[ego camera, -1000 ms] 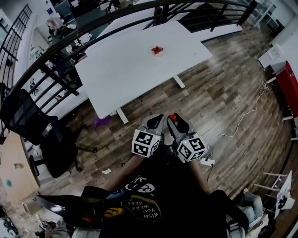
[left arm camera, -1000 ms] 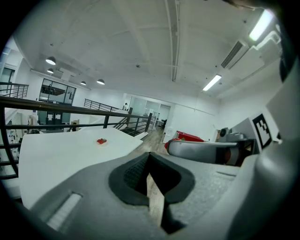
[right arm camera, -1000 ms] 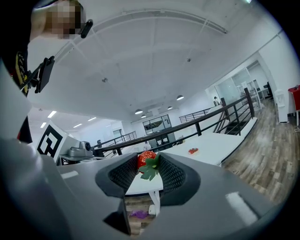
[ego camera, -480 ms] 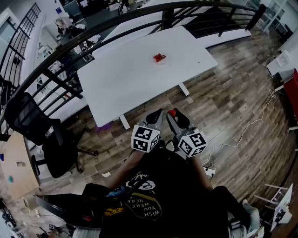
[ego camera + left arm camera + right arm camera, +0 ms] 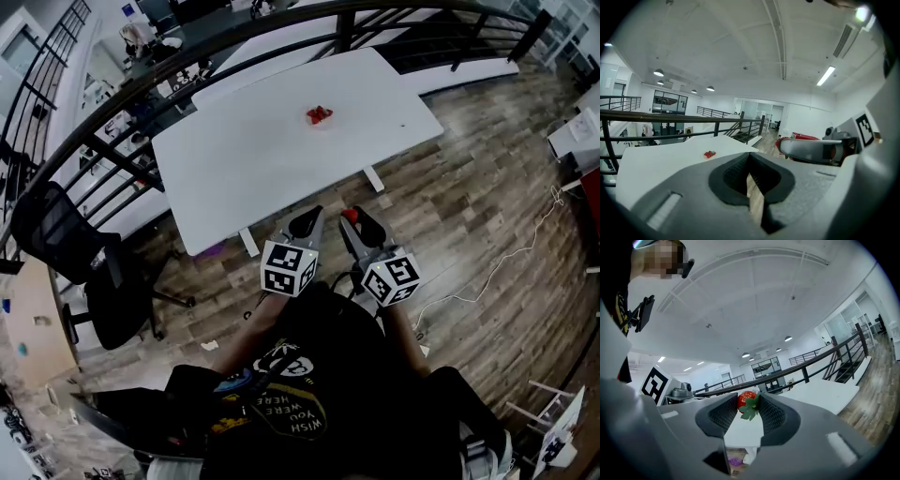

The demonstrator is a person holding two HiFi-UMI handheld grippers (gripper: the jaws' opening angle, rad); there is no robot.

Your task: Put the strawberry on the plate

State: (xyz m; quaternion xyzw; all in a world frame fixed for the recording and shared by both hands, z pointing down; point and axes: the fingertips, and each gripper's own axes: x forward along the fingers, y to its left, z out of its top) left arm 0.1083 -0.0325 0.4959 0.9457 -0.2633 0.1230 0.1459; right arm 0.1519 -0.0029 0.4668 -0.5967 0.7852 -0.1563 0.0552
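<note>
A red strawberry [image 5: 348,215] with green leaves [image 5: 749,408] is pinched at the tips of my right gripper [image 5: 354,217], which is shut on it. My left gripper [image 5: 307,221] hangs beside it to the left, shut with nothing in it, only a thin slit between its jaws. Both are held over the wooden floor, short of the white table [image 5: 244,159]. Far across the table lie some red pieces [image 5: 319,114], seemingly on a small pale plate that barely stands out. In the left gripper view those red pieces [image 5: 709,153] lie ahead on the tabletop, and the right gripper [image 5: 813,150] shows at the right.
A black curved railing [image 5: 141,84] runs behind the table. A black office chair [image 5: 84,272] stands at the left. A white cable [image 5: 511,253] trails over the wood floor at the right. The person's dark shirt [image 5: 309,394] fills the lower middle.
The head view has shifted slightly, so the table sits a little differently in frame. Both grippers stay side by side in front of the body, the strawberry still in the right one.
</note>
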